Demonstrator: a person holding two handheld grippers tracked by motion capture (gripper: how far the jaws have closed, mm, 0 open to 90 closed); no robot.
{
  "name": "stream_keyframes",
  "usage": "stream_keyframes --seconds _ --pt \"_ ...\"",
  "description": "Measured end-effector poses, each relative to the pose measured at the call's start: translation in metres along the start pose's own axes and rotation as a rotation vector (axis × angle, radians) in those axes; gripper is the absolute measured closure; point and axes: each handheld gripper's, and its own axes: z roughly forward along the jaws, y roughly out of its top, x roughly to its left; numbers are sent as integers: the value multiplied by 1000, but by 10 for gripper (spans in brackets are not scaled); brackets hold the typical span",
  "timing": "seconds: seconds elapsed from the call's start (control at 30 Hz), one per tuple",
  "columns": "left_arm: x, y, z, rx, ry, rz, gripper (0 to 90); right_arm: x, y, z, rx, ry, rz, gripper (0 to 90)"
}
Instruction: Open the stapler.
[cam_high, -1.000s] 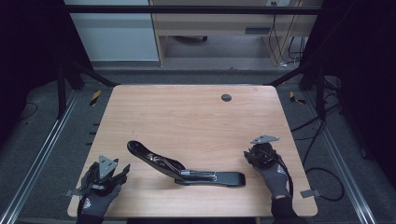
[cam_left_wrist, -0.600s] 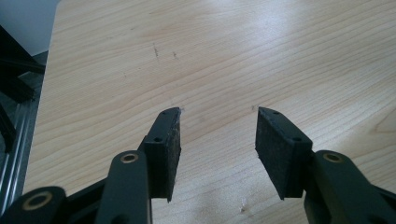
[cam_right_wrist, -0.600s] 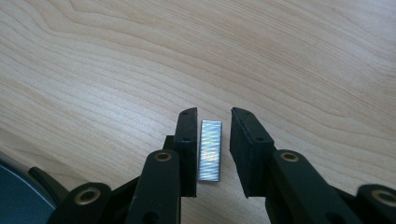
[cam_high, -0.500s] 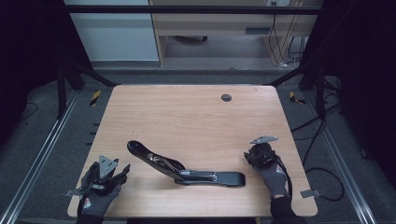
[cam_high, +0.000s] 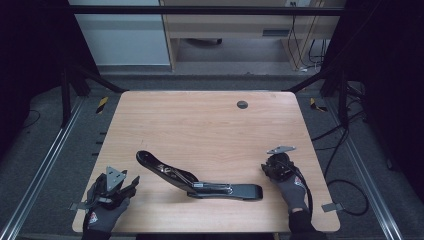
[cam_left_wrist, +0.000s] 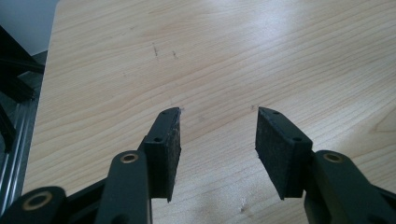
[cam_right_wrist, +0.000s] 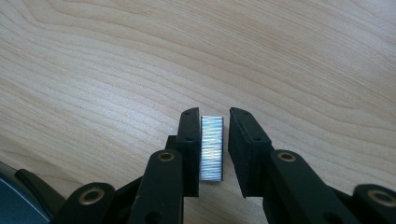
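The right tool (cam_right_wrist: 214, 142) has a small strip of shiny staples (cam_right_wrist: 211, 148) between its jaws. The strip touches one jaw, and a thin gap shows at the other, so I cannot tell if the grip is tight. The black stapler (cam_high: 197, 179) lies opened out flat on the counter (cam_high: 200, 125), just beside this tool on its left. The stapler's long body runs sideways across the counter, and its near end points at the right tool (cam_high: 276, 167). So the right tool is much closer to that end and would have to move left to bring the strip to the stapler's metal track. The left tool (cam_left_wrist: 217, 144) is wide open and holds nothing. It sits near the stapler's other end. Nothing stands in the way.
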Motion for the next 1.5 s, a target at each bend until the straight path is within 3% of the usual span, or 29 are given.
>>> stream_keyframes --seconds 0.37,0.67,0.87,1.03,1.23,1.33,1.37,1.5 --pt "0 0 0 2 -3 -5 505 -1 0 -1 19 0 9 778" --pt "0 0 -1 2 -6 -9 515 -2 -2 -16 -26 12 -8 778" --pt "0 0 -2 6 5 -12 551 -3 -15 -31 -46 25 -48 778" --pt "0 -1 -3 3 15 -12 556 -8 -25 -40 -52 28 -44 779" --pt "-1 1 -5 -19 12 21 608 -11 -39 -49 -50 37 -42 779" --pt "0 0 -4 -12 4 5 612 -12 -49 -54 -40 42 -45 779" --pt "0 0 -4 -9 22 10 606 -12 -53 -55 -36 43 -42 779" --pt "1 -1 -5 -3 34 -3 590 -12 -62 -58 -26 43 -43 779"
